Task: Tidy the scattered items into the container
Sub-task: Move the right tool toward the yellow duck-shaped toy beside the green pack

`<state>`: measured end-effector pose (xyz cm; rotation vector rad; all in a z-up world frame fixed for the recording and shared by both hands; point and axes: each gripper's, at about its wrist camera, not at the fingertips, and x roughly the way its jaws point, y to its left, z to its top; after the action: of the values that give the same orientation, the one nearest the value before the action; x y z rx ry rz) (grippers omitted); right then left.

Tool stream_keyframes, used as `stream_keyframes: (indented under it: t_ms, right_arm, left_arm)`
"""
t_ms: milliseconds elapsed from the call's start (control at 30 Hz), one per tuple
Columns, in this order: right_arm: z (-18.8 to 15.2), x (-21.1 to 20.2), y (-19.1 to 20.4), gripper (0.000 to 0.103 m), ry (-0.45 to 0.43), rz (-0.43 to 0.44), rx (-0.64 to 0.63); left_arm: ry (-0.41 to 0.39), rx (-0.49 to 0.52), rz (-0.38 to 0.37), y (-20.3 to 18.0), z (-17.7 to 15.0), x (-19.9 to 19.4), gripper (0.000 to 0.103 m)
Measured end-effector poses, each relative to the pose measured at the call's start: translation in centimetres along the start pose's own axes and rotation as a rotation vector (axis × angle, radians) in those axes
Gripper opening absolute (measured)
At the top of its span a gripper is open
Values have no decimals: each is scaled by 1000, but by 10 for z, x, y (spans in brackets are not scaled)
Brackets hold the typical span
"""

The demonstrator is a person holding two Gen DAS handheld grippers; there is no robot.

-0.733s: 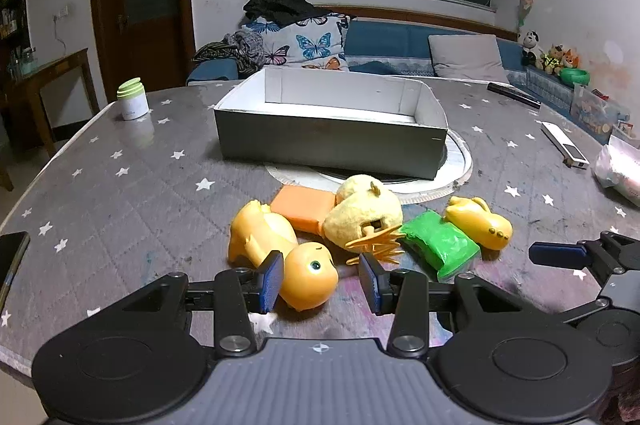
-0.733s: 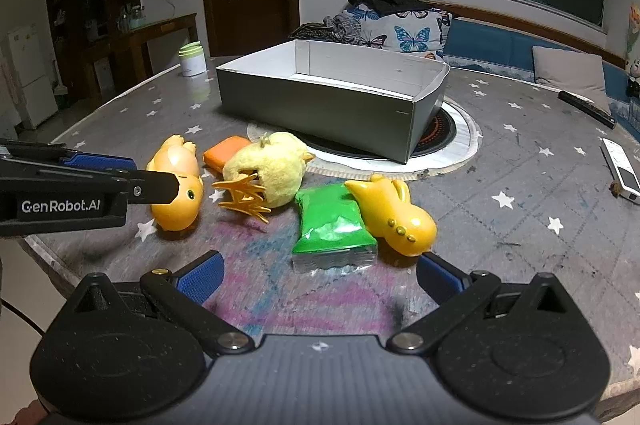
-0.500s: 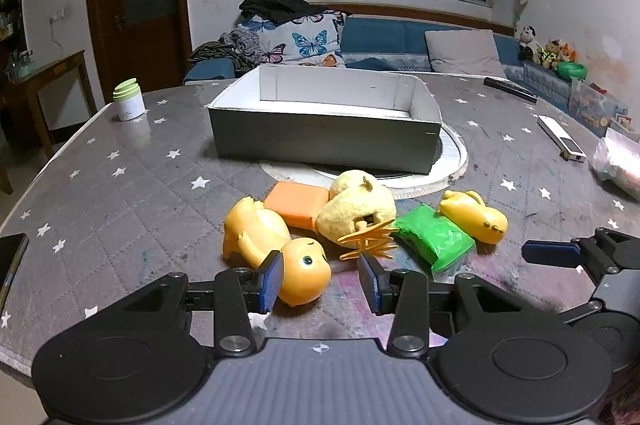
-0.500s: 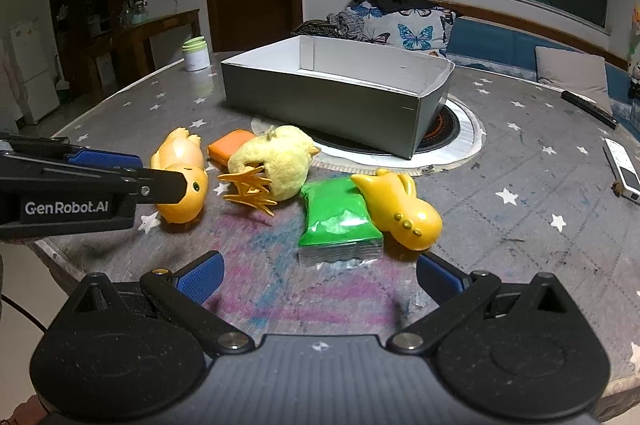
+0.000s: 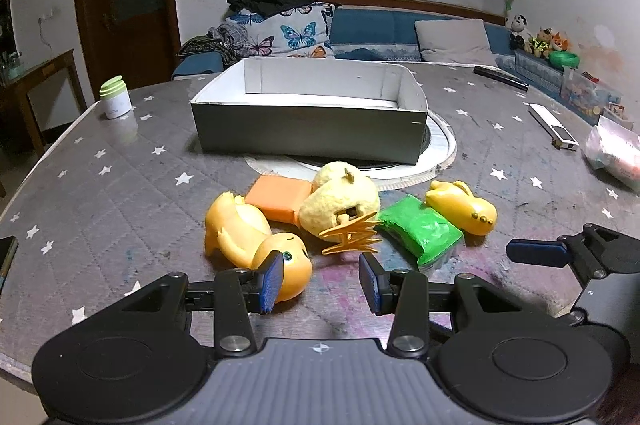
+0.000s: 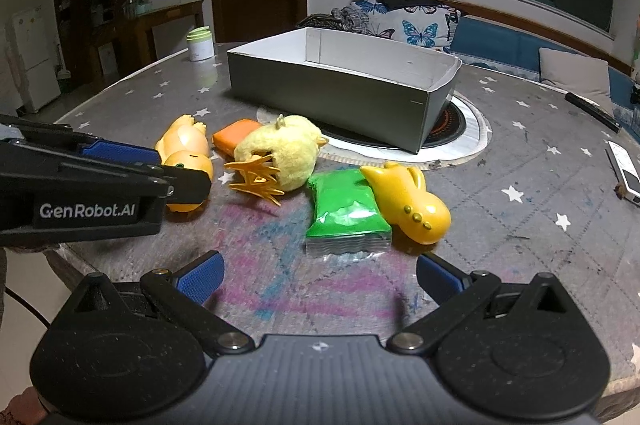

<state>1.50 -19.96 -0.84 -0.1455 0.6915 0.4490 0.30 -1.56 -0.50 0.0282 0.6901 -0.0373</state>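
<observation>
My left gripper (image 5: 320, 283) sits low over the surface (image 5: 120, 193) with its jaws apart, the head of the orange rubber duck (image 5: 260, 241) just inside the left pad. The right gripper (image 6: 320, 275) is spread wide and holding nothing, pointed at the green packet (image 6: 344, 209).

All five scattered items lie in a loose row in front of the grey cardboard box (image 5: 308, 129), and as far as I can see nothing is in it yet.

The duck looks like hollow, glossy vinyl: light, a bit squashy, and likely to slip. I judge the round head a poor place to pinch. I'd rather close across the neck or the narrower body, where the pads can seat.

The yellow plush chick (image 5: 340, 201) is fuzzy and soft, so it should compress and grip easily anywhere on the body. Its stiff orange feet (image 5: 352, 233) stick out and could snag on the neighbours.

The green packet is a crinkly, shiny film pouch, limp and slick. I'd take it across the narrow width and expect it to sag.

The yellow toy (image 6: 408, 205) beside it is smooth, hard-looking plastic with small studs. The orange block (image 5: 280, 199) has matte faces and square edges, probably foam or sponge, the easiest grab of the lot.
</observation>
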Motion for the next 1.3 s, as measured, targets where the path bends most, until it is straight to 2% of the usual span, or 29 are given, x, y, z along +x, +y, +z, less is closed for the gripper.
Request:
stream_keyframes:
  t_ms: [633,1300]
  right_arm:
    - [1,10,-4,103,36,-6,12]
    - [0,17,-10,103,47,-8,20]
  left_arm:
    - [44,-4,-66,-7,6,16,44]
    - [76,7,-87,-14,11,30,44]
